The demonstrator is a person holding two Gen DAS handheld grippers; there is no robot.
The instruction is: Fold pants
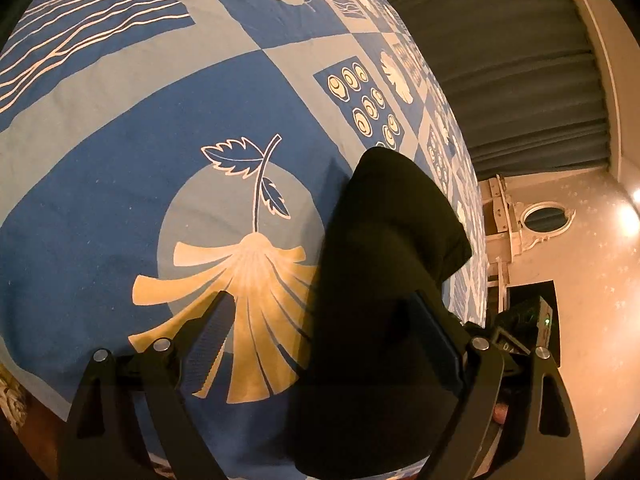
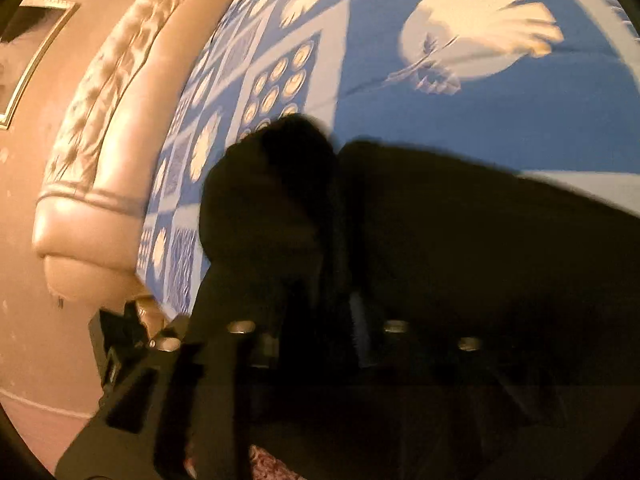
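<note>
While the black pants (image 1: 384, 264) are lying bunched on the blue patterned bedspread (image 1: 120, 184), the left gripper (image 1: 332, 320) is standing wide over them, and the right gripper (image 2: 320, 280) is pinching their dark cloth, blurred.

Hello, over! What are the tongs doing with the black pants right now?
Left tongs open, pants partly between them, not pinched. Right tongs nearly shut on the dark cloth; view blurry. Pants bunched on blue bedspread. Nothing in the way.
</note>
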